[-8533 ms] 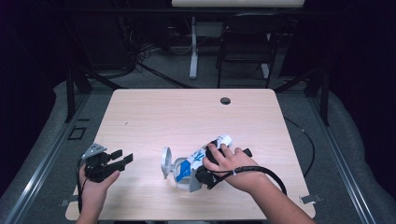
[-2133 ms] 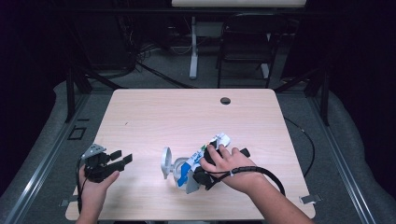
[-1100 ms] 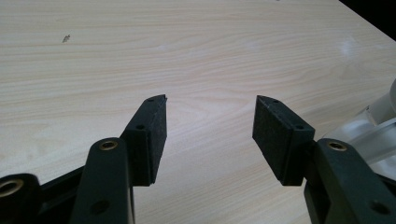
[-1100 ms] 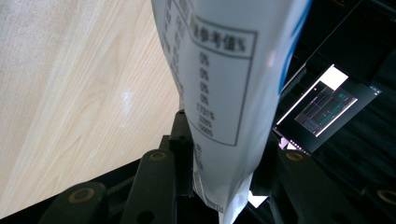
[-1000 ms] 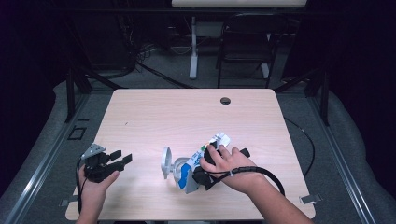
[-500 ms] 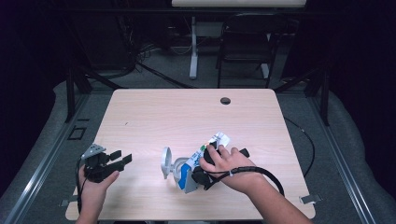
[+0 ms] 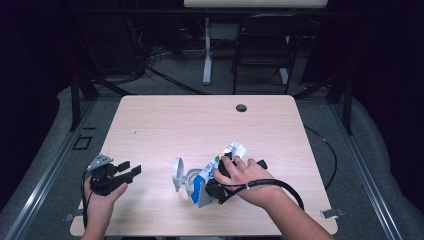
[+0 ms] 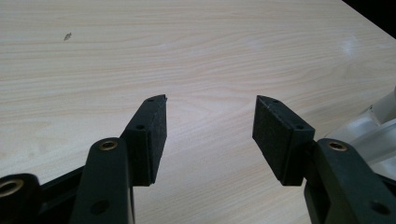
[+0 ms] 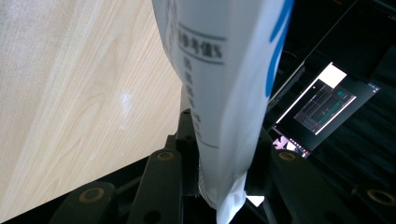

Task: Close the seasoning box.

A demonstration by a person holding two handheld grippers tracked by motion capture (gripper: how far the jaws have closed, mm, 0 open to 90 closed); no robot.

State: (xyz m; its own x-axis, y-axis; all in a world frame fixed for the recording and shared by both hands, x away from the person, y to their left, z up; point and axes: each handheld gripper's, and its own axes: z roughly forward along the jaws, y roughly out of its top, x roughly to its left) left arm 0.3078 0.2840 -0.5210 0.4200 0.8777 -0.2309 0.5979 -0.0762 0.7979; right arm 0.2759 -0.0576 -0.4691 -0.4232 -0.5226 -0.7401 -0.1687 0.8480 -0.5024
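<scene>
A white and blue carton [image 7: 216,172] lies tilted near the table's front middle, with my right gripper [image 7: 219,184] shut on it under the person's right hand. In the right gripper view the carton [image 9: 224,70] is squeezed between the black jaws of that gripper [image 9: 224,135], which have just been closing on it. The carton's lower end meets a clear glass vessel [image 7: 181,176] that rests on the table to its left. At the front left corner my left gripper [image 7: 127,171] is open with nothing between its fingers [image 8: 152,133]. The clear vessel [image 8: 376,128] shows at that view's right edge.
The light wooden table [image 7: 175,125] has a dark round hole [image 7: 241,107] near its far edge. A chair [image 7: 262,55] and a desk leg [image 7: 206,55] stand beyond it. A lit monitor [image 9: 322,109] sits in the dark off the table's side.
</scene>
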